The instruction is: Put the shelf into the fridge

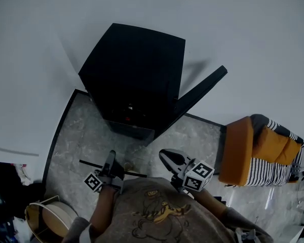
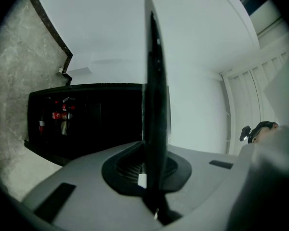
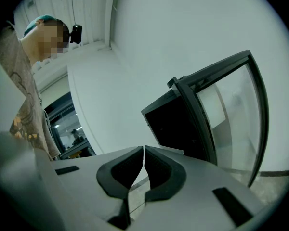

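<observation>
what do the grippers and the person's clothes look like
The left gripper and right gripper have pale grey bodies and black ribbed pads, each with a white cube of black square markers. The top is grey-brown with a yellow print.

Plain white wall (image 1: 253, 29) all the way up, evenly lit, no hard shadows. Below it is grey marbled floor (image 1: 81, 135), with a dark border strip (image 1: 61, 130) along its left edge. At the right stands an orange armchair (image 1: 238, 151) with black-and-white striped upholstery (image 1: 273, 173). Down in the floor's bottom left corner sits a round pale tub (image 1: 53, 219).
</observation>
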`<state>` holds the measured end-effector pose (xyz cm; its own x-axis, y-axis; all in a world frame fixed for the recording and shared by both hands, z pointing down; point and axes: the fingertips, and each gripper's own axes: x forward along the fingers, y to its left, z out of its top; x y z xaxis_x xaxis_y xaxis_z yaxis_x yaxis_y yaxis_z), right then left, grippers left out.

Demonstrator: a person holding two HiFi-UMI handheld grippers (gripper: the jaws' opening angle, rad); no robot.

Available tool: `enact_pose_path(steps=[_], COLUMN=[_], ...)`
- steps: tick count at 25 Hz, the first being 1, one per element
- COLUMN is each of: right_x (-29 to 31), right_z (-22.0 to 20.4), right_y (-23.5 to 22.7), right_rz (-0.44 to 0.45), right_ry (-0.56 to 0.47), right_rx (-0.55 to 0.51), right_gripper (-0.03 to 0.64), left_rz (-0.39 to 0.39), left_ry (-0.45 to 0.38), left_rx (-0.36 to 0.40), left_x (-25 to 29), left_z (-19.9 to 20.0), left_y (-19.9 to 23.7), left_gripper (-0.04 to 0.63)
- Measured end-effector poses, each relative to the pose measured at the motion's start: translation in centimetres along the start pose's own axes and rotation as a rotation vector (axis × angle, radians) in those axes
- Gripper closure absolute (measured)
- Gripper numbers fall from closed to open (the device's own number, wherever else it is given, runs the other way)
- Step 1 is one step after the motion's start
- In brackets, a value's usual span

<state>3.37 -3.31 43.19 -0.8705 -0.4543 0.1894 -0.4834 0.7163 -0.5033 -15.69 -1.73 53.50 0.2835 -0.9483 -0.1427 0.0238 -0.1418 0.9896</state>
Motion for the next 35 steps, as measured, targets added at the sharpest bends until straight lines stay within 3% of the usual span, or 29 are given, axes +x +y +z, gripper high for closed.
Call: enact_pose_path(steps=[35], right_x=[3.6], right_z=[-1.3], right_y=[0.2], right_rz=[-0.056], right_ry=[0.052], right_rx=[0.006], right_gripper=[0.594], left_rz=[0.077], left_ry=[0.1], left_rx=[-0.06], left_x=[2.3], left_z=[2.2], left_y=[9.6], left_gripper=[0.581])
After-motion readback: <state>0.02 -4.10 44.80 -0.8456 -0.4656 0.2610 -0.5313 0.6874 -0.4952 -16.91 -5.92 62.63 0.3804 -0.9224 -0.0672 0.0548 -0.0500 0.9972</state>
